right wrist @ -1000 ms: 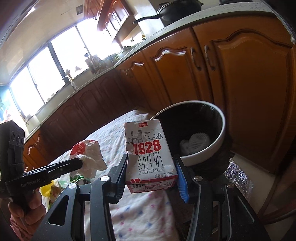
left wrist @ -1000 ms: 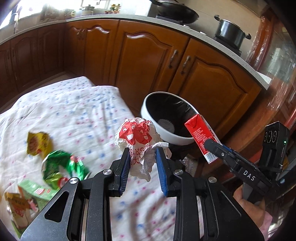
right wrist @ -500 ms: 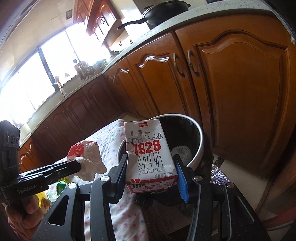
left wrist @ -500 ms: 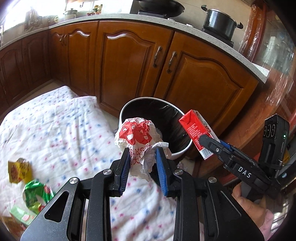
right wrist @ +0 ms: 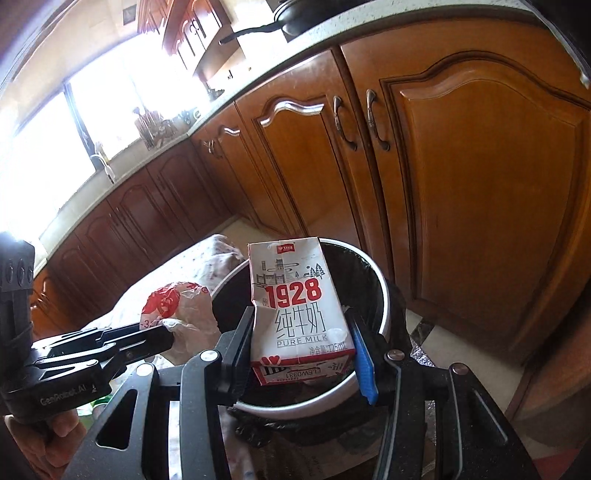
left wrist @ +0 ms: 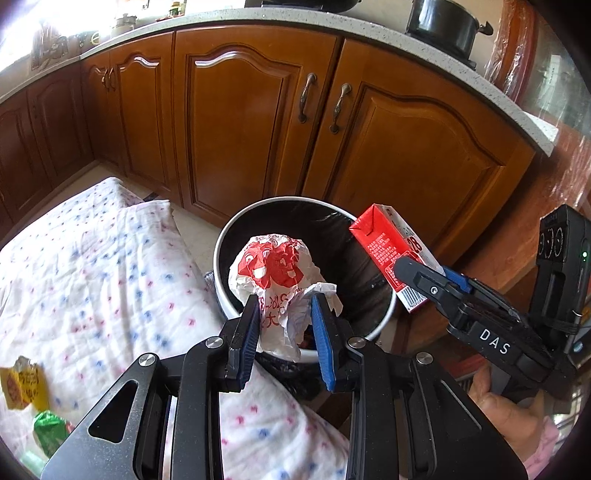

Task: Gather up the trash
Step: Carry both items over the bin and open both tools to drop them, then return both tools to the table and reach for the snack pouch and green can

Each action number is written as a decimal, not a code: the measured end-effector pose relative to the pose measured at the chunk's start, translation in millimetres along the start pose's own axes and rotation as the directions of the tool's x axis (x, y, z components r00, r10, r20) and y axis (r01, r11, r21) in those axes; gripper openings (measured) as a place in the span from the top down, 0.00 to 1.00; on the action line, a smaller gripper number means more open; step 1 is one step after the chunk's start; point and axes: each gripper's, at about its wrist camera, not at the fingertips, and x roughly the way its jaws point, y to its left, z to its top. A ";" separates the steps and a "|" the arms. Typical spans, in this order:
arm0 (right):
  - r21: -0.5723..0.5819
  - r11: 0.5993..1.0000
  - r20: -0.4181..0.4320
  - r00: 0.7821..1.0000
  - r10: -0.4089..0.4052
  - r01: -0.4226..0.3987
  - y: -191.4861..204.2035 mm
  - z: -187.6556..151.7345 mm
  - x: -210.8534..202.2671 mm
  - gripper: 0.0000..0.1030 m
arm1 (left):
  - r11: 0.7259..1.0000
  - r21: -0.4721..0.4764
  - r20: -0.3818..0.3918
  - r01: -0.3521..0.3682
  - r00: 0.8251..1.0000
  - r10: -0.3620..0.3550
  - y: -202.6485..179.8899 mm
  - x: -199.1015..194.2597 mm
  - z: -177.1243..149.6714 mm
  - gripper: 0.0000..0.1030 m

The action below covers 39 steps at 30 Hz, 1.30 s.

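My left gripper (left wrist: 284,314) is shut on a crumpled white and red paper wrapper (left wrist: 277,269), held over the near rim of a round white bin (left wrist: 221,291) lined with a black bag. In the right wrist view the same wrapper (right wrist: 177,310) hangs at the bin's left edge. My right gripper (right wrist: 303,332) is shut on a small white and red milk carton (right wrist: 295,306) marked 1928, upright above the bin (right wrist: 384,314). In the left wrist view that carton (left wrist: 391,254) sits over the bin's right rim.
A white dotted cloth (left wrist: 92,266) covers the surface left of the bin. A yellow wrapper (left wrist: 22,384) and a green wrapper (left wrist: 51,432) lie on it. Wooden cabinet doors (left wrist: 258,122) stand close behind the bin. A black pot (left wrist: 443,22) rests on the counter.
Both grippers have moved toward the bin with their loads. The wrapper went from above the cloth to above the bin's rim, and the carton now hangs over the bin's opening.
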 end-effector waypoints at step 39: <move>0.071 0.990 0.058 0.991 0.118 -0.122 33.1 -34.0 -33.2 0.24 | 0.989 -0.138 -0.003 -0.054 0.999 0.054 41.5 -30.5 -43.8 0.51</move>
